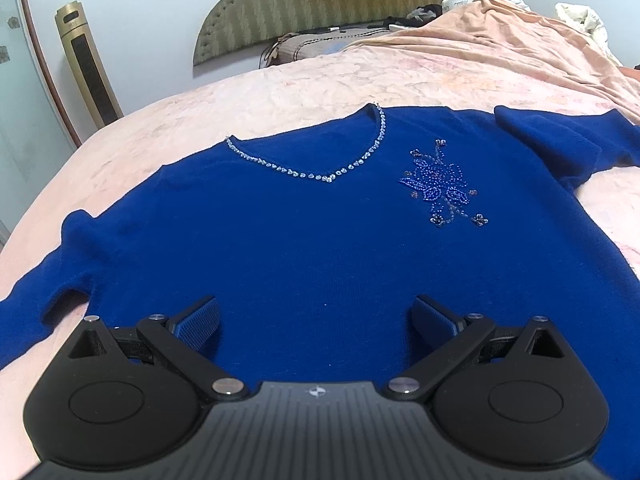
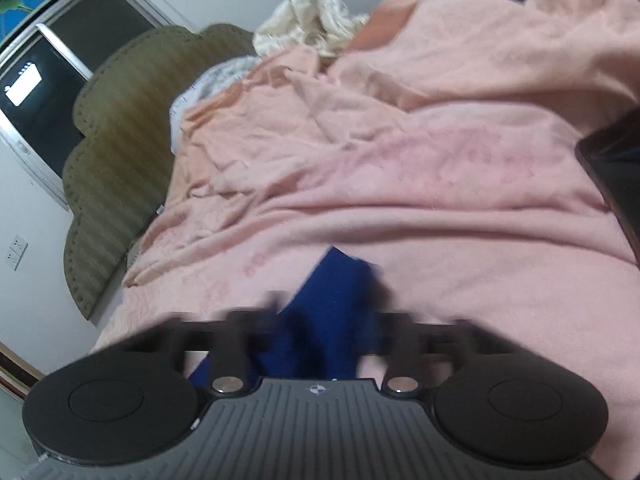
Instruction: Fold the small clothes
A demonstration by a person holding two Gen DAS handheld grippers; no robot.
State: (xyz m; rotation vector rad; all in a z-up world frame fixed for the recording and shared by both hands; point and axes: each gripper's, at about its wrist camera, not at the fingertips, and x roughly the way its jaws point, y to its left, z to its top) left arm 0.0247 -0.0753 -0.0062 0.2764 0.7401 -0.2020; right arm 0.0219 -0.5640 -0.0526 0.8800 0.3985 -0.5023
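A royal-blue knit sweater [image 1: 304, 240] lies flat, face up, on the pink bed [image 1: 280, 84]. It has a rhinestone V-neck [image 1: 320, 178] and a beaded flower [image 1: 440, 188] on the chest. Its sleeves spread to the left [image 1: 44, 296] and to the upper right [image 1: 560, 140]. My left gripper [image 1: 316, 320] is open and empty, low over the sweater's lower body. In the right wrist view a blue sleeve [image 2: 328, 312] runs between the blurred fingers of my right gripper [image 2: 326, 320]. The blur hides whether the fingers are closed on it.
A rumpled pink blanket [image 2: 420, 168] and cream bedding [image 2: 308, 20] are heaped at the far right of the bed. An olive padded headboard [image 1: 320, 0] and a gold tower appliance [image 1: 86, 64] stand by the wall. A dark object [image 2: 616, 172] sits at the right edge.
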